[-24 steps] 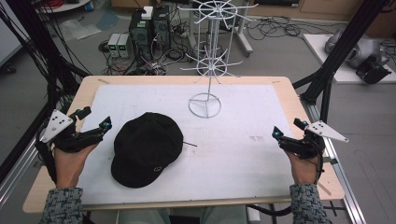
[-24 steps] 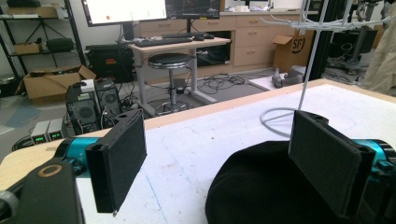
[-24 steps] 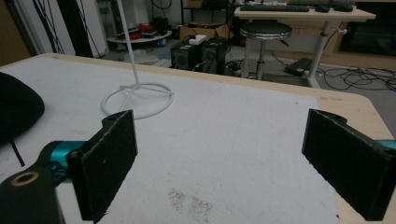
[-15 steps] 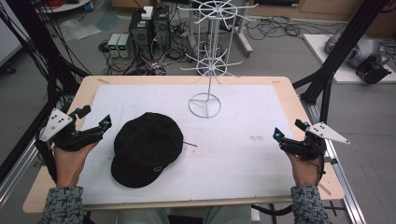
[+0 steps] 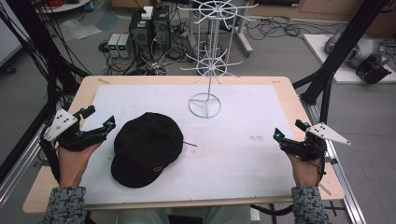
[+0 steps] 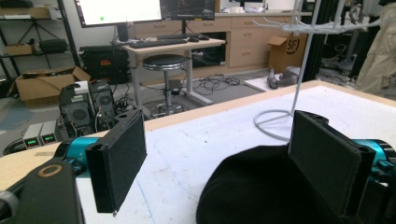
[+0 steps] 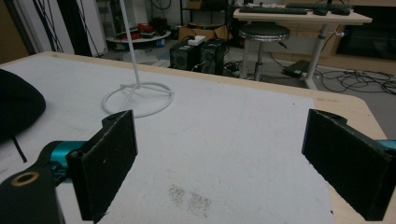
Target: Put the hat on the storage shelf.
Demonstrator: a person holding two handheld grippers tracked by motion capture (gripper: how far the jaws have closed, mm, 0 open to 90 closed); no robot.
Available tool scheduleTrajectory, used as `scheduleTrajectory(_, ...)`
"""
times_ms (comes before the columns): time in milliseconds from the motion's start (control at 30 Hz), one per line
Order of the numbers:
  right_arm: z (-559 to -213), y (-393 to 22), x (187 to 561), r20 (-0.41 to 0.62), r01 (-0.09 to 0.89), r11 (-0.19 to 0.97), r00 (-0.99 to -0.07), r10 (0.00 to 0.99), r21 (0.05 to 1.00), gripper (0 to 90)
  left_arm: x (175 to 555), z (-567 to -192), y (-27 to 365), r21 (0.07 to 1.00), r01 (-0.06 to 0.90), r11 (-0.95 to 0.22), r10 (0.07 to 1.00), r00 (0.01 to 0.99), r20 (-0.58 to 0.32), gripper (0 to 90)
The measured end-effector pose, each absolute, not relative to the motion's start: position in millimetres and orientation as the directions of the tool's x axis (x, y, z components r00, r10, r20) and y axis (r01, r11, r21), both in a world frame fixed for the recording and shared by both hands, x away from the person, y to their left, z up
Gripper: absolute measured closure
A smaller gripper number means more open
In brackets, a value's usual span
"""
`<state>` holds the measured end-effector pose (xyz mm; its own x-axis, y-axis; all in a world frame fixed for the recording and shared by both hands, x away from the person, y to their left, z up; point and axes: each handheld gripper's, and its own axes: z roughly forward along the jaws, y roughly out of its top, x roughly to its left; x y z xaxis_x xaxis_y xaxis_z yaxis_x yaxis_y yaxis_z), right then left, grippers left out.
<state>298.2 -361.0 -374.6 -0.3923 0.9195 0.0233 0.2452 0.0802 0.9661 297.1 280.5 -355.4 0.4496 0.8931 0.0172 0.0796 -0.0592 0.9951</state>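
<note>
Nothing moved since 0.8 s ago: left gripper (image 5: 97, 122) beside black cap (image 5: 147, 147), right gripper (image 5: 290, 130) well apart, both spread, empty; no grasp begun.

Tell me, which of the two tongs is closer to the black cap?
The left tongs, open right beside the black cap; the right tongs sit across the table.
</note>
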Motion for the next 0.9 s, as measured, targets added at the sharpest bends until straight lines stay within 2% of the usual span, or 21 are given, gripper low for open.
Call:
scheduleTrajectory(433,-376,-361,300,0.024,0.251,0.082,-0.393,0.919,0.964,9.4,307,-372,247,0.987,0.121,-0.104,0.828,0.56,0.018,22.6)
scheduleTrajectory(500,-376,-361,300,0.025,0.252,0.082,-0.393,0.919,0.964,9.4,308,-374,243,0.986,0.114,-0.119,0.819,0.573,0.032,24.3)
scheduleTrajectory(600,-376,-361,299,0.025,0.252,0.082,-0.395,0.918,0.964,9.4,308,-375,239,0.984,0.138,-0.111,0.803,0.595,0.007,29.4)
scheduleTrajectory(900,-377,-360,300,0.024,0.254,0.085,-0.397,0.917,0.964,9.4,313,-386,222,0.968,0.193,-0.158,0.769,0.639,-0.002,30.0)
